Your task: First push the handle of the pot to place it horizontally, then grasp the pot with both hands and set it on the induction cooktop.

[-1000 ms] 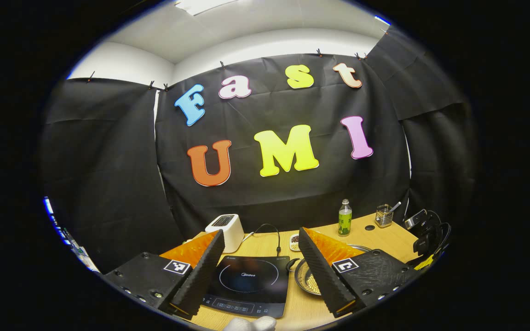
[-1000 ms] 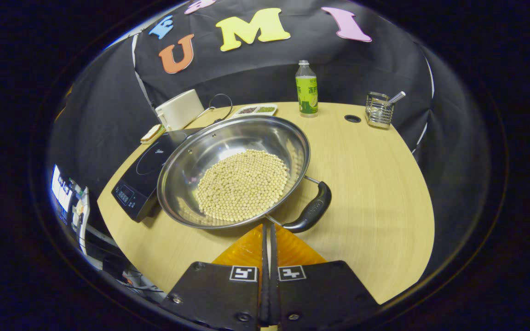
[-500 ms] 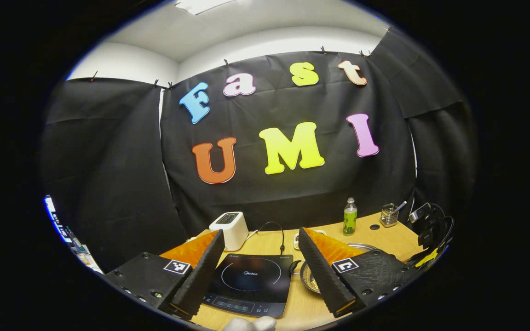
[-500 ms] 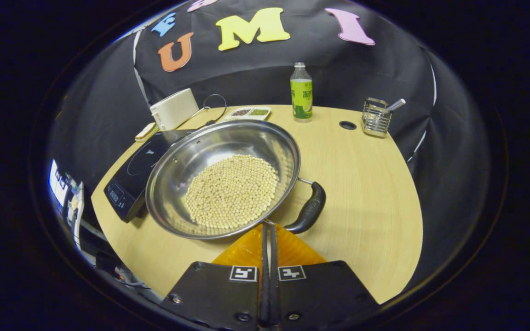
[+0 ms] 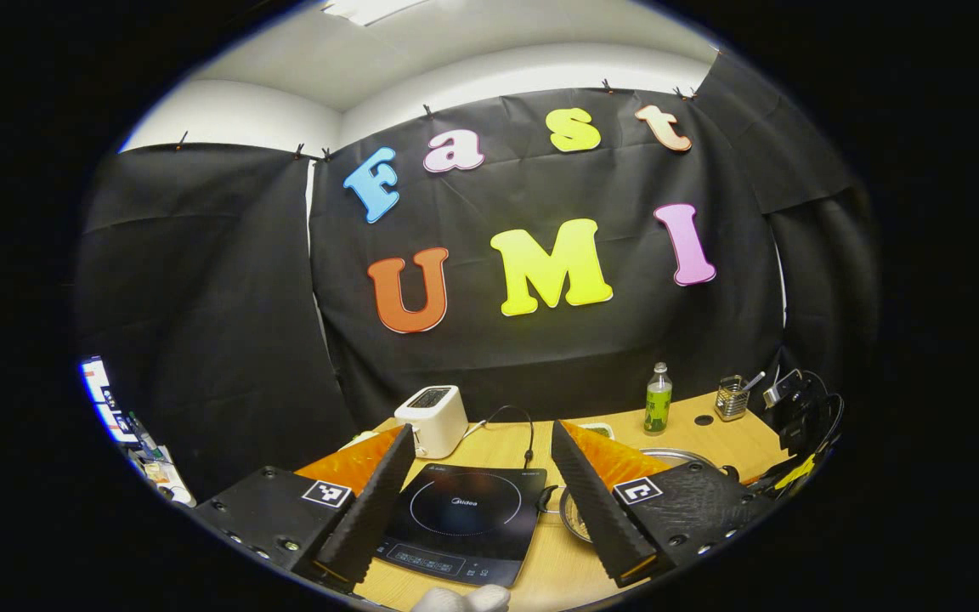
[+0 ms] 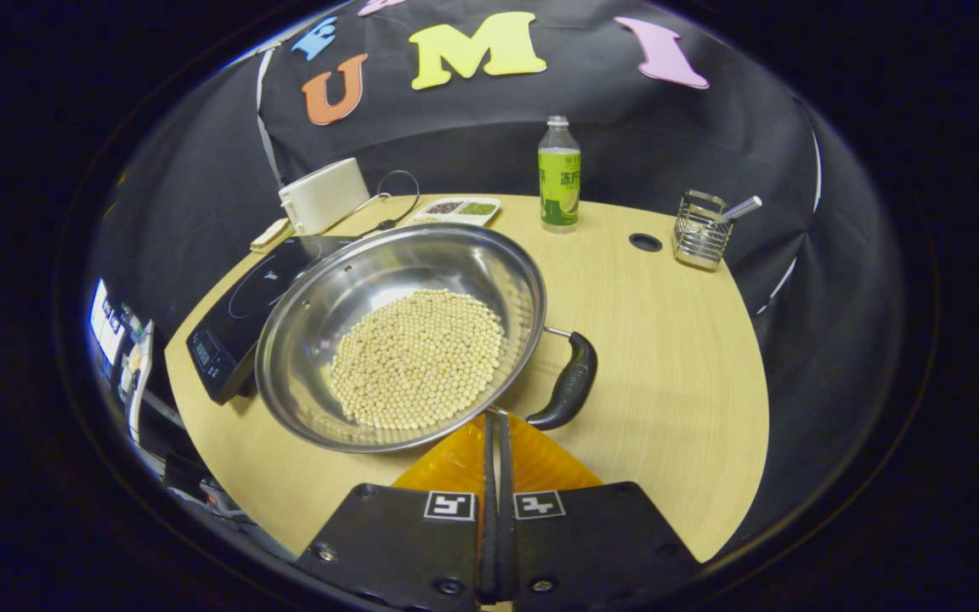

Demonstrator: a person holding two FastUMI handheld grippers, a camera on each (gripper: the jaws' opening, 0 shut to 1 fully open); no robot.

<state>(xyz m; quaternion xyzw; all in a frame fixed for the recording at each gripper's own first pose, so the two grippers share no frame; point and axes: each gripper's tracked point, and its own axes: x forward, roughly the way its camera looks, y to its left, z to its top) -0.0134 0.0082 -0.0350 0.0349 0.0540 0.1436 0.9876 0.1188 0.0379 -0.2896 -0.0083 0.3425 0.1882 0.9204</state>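
Two grippers: the right gripper [image 6: 494, 425] has its fingers pressed together on nothing, tips just beside the pot's [image 6: 404, 331] near rim and black handle [image 6: 568, 382]. The pot, holding beans [image 6: 417, 357], sits on the table [image 6: 668, 340], its far edge over the cooktop [image 5: 460, 518]. The left gripper [image 5: 481, 450] is spread wide above the cooktop.

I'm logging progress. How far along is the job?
Done: nothing visibly. In hand: the shut right gripper sits at the pot rim by its handle, seemingly pushing. Left: the open left gripper holds nothing; the pot is beside the cooktop, not on it.
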